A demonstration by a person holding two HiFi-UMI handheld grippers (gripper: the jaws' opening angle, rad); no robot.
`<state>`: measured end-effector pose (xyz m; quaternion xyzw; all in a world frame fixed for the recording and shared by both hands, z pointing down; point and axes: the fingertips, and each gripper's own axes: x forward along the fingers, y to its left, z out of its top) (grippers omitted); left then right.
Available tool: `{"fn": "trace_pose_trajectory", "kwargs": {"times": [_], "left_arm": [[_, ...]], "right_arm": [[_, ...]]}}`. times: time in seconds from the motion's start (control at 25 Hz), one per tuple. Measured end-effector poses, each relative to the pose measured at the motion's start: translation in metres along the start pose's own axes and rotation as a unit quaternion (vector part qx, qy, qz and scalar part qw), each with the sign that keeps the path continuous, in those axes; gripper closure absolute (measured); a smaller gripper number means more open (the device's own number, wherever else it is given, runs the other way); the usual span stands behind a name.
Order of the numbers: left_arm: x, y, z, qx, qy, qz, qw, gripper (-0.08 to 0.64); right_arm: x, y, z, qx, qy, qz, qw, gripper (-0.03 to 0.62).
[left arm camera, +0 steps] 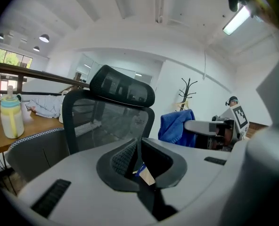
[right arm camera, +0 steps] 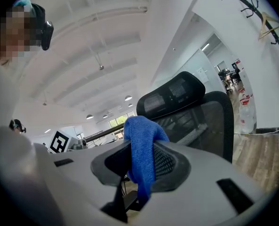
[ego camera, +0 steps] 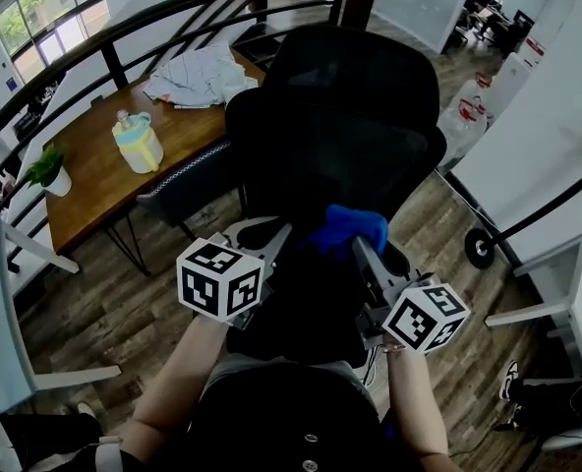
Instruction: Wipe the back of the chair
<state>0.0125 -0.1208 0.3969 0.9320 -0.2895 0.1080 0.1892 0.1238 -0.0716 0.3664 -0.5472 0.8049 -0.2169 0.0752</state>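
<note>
A black mesh office chair (ego camera: 340, 116) with a headrest stands just ahead of me, its back facing me. My right gripper (ego camera: 362, 247) is shut on a blue cloth (ego camera: 346, 228), held close to the lower part of the chair back. In the right gripper view the cloth (right arm camera: 142, 149) hangs down between the jaws, with the chair (right arm camera: 191, 107) beyond. My left gripper (ego camera: 271, 236) sits beside it on the left, jaws together with nothing held. The left gripper view shows the chair (left arm camera: 111, 121) ahead and the blue cloth (left arm camera: 177, 126) off to the right.
A wooden table (ego camera: 94, 165) at the left carries a bottle (ego camera: 137, 142), a crumpled white cloth (ego camera: 203, 75) and a small plant (ego camera: 47, 170). A dark railing (ego camera: 124, 28) curves behind it. White desks flank both sides. A coat rack (left arm camera: 187, 91) stands by the far wall.
</note>
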Motion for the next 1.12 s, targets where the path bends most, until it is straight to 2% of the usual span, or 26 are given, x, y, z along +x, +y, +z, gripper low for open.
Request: {"fn": "trace_pose_trajectory", "kwargs": {"times": [0.6, 1.12], "left_arm": [[0.012, -0.011, -0.019, -0.02, 0.028, -0.014, 0.9993, 0.522], [0.015, -0.011, -0.019, -0.026, 0.023, -0.007, 0.9994, 0.522]], "right_arm": [[-0.006, -0.009, -0.006, -0.012, 0.014, -0.028, 0.999, 0.485], [-0.01, -0.016, -0.013, -0.007, 0.022, -0.032, 0.999, 0.485]]}}
